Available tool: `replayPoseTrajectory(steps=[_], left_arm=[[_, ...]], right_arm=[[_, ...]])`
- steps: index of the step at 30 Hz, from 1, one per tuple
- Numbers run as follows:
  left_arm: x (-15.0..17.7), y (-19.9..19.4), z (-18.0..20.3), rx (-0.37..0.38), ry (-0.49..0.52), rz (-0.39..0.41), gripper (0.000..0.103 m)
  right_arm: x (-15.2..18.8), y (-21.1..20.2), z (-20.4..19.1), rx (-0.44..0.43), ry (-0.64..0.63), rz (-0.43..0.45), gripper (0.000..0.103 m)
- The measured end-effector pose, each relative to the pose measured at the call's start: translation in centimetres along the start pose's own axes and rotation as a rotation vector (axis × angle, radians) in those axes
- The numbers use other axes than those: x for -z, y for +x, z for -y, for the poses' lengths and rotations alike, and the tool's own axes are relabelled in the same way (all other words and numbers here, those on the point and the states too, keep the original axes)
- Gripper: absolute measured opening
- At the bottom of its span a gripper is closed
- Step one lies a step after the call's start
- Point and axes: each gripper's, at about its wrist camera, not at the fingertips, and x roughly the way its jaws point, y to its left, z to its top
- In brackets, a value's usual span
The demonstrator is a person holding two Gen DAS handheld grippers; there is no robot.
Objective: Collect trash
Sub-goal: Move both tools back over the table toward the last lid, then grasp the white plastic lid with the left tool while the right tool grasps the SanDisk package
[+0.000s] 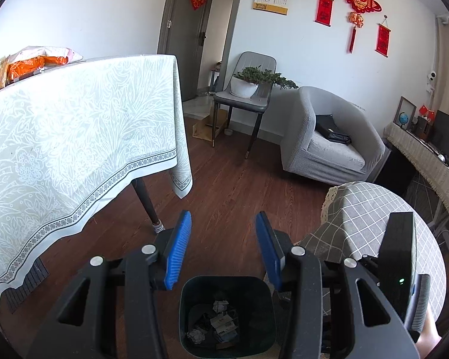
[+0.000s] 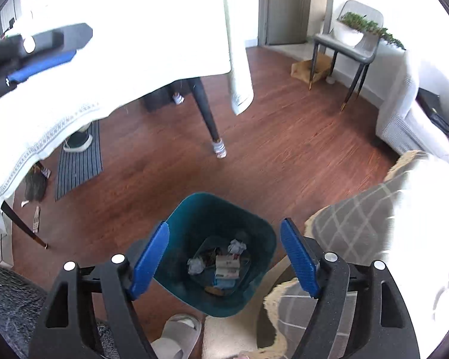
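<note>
The teal trash bin [image 2: 215, 254] is standing upright on the wooden floor [image 2: 284, 155], already holding crumpled paper [image 2: 196, 265] and a flattened carton [image 2: 228, 264] at its bottom. It is sitting just beside a checked cloth [image 2: 353, 221] draped over something low, and near the corner of the surface with the patterned tablecloth [image 1: 74, 137]. The right gripper [image 2: 224, 258] is hanging directly above the bin mouth, jaws spread with nothing between them. The left gripper [image 1: 223, 251] is also pointing down toward the bin [image 1: 227, 317], which is lying low and forward of its jaws; these are standing partly apart and empty too. Neither is carrying trash, so the next piece probably has to be fetched. Orange wrappers [image 1: 33, 65] are lying on the surface, up and to the left of the left gripper, which seems the nearer one. Small scraps [image 2: 36, 223] are also resting on the floor under the surface.
</note>
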Motion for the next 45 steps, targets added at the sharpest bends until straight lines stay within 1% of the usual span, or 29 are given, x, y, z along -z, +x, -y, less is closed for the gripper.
replayPoseTrajectory(steps=[4, 6, 8, 11, 13, 16, 18, 23, 27, 29, 33, 38, 45], left_arm=[[-0.1, 0.0, 1.5, 0.022, 0.011, -0.003, 0.049], [0.0, 0.2, 2.8, 0.034, 0.029, -0.007, 0.051], [0.1, 0.4, 4.2, 0.047, 0.048, -0.008, 0.056], [0.6, 1.3, 6.4, 0.069, 0.083, -0.021, 0.057], [1.0, 2.0, 7.8, 0.083, 0.103, -0.039, 0.058], [1.4, 2.7, 10.1, 0.108, 0.135, -0.051, 0.063], [1.7, 3.2, 11.5, 0.129, 0.152, -0.063, 0.063], [2.7, 4.2, 15.5, 0.181, 0.212, -0.086, 0.068], [3.6, 4.9, 18.8, 0.221, 0.252, -0.110, 0.070], [4.1, 5.4, 20.4, 0.245, 0.271, -0.121, 0.071], [4.9, 6.0, 23.1, 0.295, 0.306, -0.141, 0.072], [5.9, 6.9, 26.1, 0.342, 0.350, -0.166, 0.072], [7.9, 8.7, 30.1, 0.387, 0.412, -0.220, 0.072]], right_arm=[[0.2, -2.8, 1.9, 0.026, 0.024, 0.051, 0.076], [0.4, -4.0, 3.0, 0.044, 0.036, 0.069, 0.076], [0.6, -5.2, 4.2, 0.068, 0.049, 0.090, 0.076], [1.2, -6.6, 6.5, 0.103, 0.068, 0.112, 0.076], [1.7, -7.4, 7.9, 0.128, 0.082, 0.123, 0.076], [2.6, -8.8, 10.3, 0.162, 0.110, 0.138, 0.076], [3.3, -9.6, 11.9, 0.183, 0.127, 0.144, 0.076], [5.3, -11.4, 15.7, 0.227, 0.171, 0.160, 0.076], [6.7, -13.2, 17.9, 0.260, 0.184, 0.176, 0.076], [7.5, -14.2, 19.1, 0.266, 0.197, 0.188, 0.077], [8.9, -15.2, 21.1, 0.258, 0.213, 0.211, 0.088], [10.3, -16.3, 23.3, 0.254, 0.224, 0.225, 0.091], [11.4, -17.0, 26.5, 0.260, 0.158, 0.194, 0.094]])
